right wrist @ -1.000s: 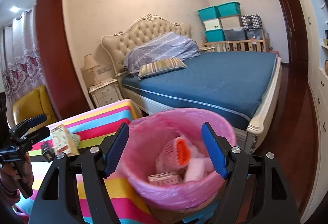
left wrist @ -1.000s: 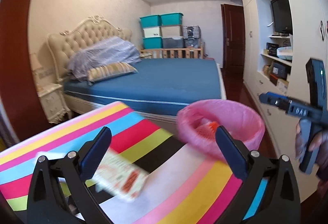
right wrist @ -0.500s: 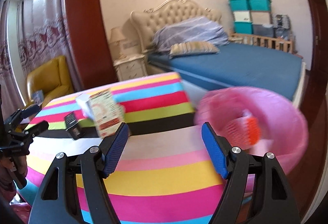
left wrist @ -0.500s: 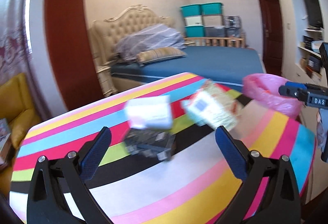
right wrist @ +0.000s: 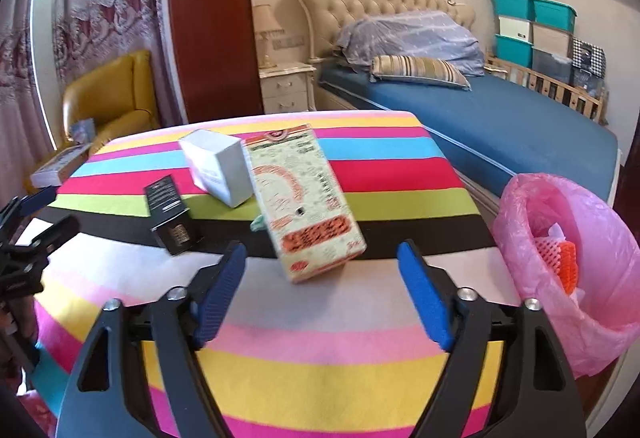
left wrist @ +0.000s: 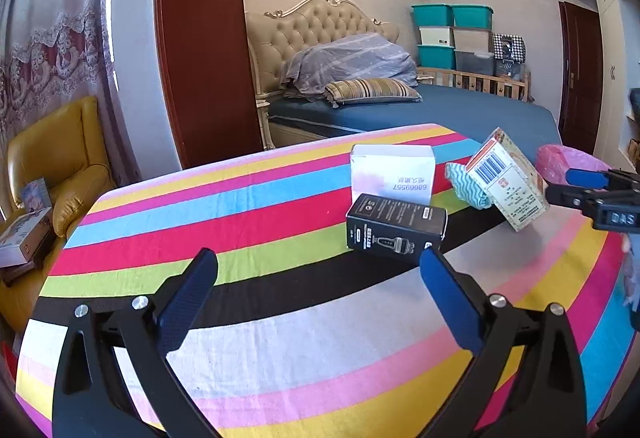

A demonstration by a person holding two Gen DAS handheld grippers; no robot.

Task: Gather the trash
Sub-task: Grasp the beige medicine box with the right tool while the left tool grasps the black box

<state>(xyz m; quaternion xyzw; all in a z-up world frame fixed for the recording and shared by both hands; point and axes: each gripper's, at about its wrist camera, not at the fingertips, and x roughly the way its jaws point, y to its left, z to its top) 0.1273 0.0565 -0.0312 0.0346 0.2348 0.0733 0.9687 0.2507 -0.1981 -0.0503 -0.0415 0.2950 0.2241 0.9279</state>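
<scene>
both pairs of blue fingers stand wide with nothing between them: left gripper (left wrist: 316,294) open, right gripper (right wrist: 320,290) opening. beyond them on the striped table (right wrist: 320,378) lie a black box (left wrist: 394,228), a white box (left wrist: 392,173) and a tilted patterned carton (right wrist: 304,201). pink-lined trash bin (right wrist: 568,270) sits at the table's right edge.

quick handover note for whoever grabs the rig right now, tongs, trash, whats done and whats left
Left tongs: open, empty, facing the black box.
Right tongs: empty, jaws opening, facing the green patterned box.
On the striped table: black box, white box, green patterned box propped on a teal cloth.
Done: some trash lies in the pink-lined bin at the table's right.
Left: three boxes and the cloth.
</scene>
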